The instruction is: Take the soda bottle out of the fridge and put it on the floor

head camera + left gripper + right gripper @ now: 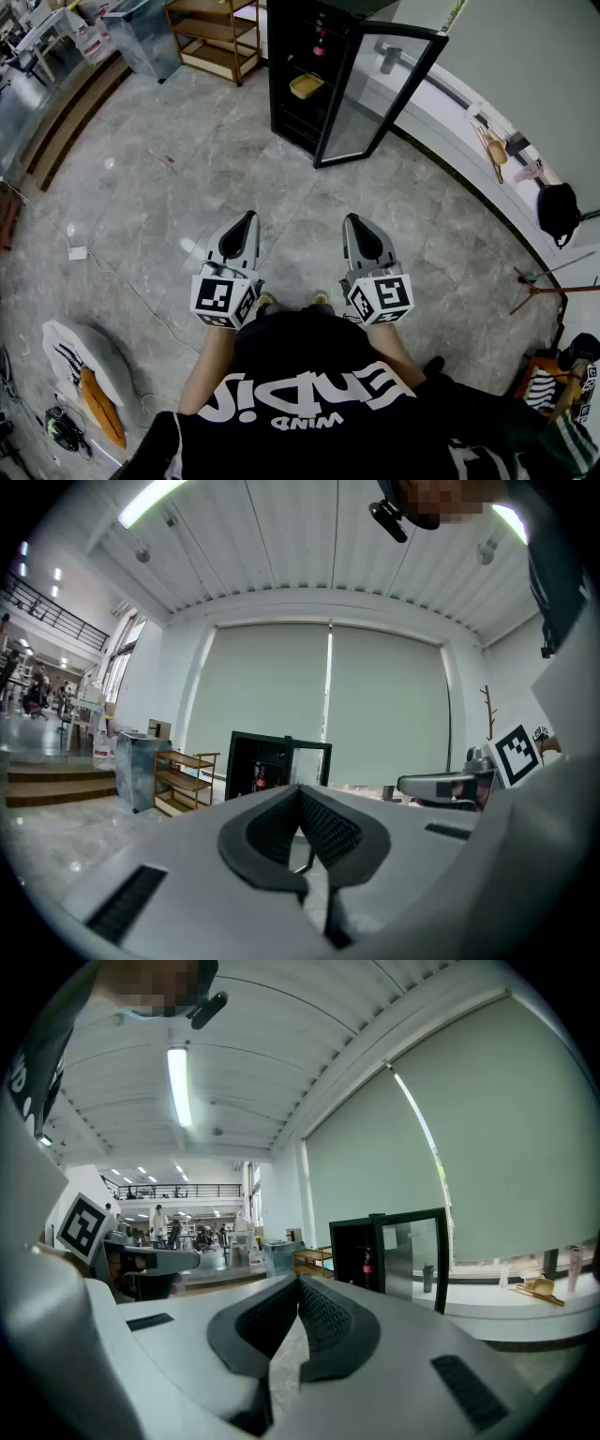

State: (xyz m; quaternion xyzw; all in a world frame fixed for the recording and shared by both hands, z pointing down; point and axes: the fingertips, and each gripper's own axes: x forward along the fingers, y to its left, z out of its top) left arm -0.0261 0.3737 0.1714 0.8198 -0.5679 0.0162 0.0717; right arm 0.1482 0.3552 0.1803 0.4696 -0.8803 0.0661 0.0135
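The black fridge [302, 84] stands ahead across the floor with its glass door [380, 94] swung open to the right. Inside, on an upper shelf, the dark soda bottle [320, 41] with a red label stands upright; it also shows small in the left gripper view as the bottle [258, 778] and in the right gripper view as the bottle [367, 1262]. A yellow bowl [305, 86] sits on a lower shelf. My left gripper [249, 217] and right gripper [351, 219] are held side by side near my body, far from the fridge. Both are shut and hold nothing.
A wooden shelf rack [214, 33] and a grey bin [141, 37] stand left of the fridge. A curved white counter [469, 141] with small items runs along the right. Steps [66, 112] rise at far left. A white plug and cable [78, 252] lie on the grey floor.
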